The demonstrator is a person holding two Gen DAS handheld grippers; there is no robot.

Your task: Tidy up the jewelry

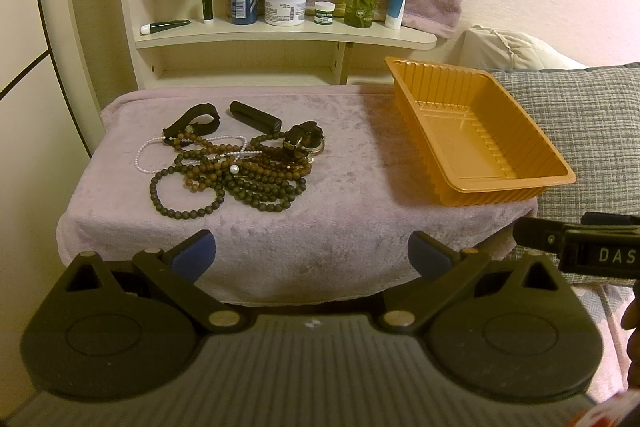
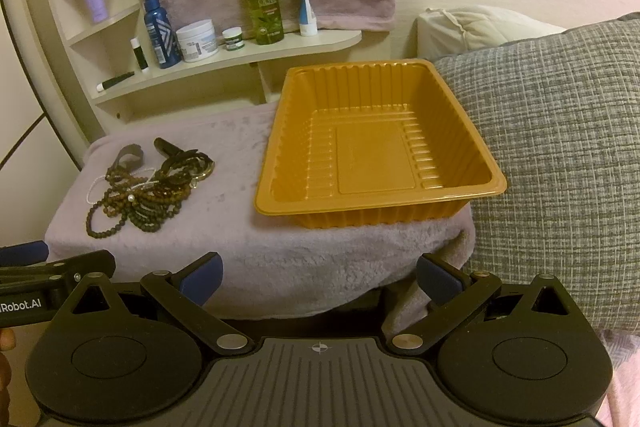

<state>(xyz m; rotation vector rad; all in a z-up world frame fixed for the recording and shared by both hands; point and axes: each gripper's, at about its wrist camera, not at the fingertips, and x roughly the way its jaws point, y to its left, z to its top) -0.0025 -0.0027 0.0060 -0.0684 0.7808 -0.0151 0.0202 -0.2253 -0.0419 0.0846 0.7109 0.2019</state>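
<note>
While both grippers hang short of the towel-covered stand (image 1: 280, 247), nothing is held in either. Seen from its own camera, the left gripper (image 1: 312, 259) has its blue-padded fingers (image 1: 196, 259) spread wide apart; the right gripper (image 2: 318, 277) is equally agape, its pads (image 2: 202, 279) clear of the cloth. Jewelry (image 1: 236, 171) lies in a tangled heap on the stand, to the left of the orange tray (image 1: 532, 147): dark and brown bead strands, a thin white pearl chain (image 1: 152, 151), black straps (image 1: 196, 121) and a black cylinder (image 1: 256, 117). That tray sits at the stand's right end, beside a grey cushion (image 2: 560, 147). Behind the stand, a shelf (image 1: 280, 35) carries bottles and jars.
</note>
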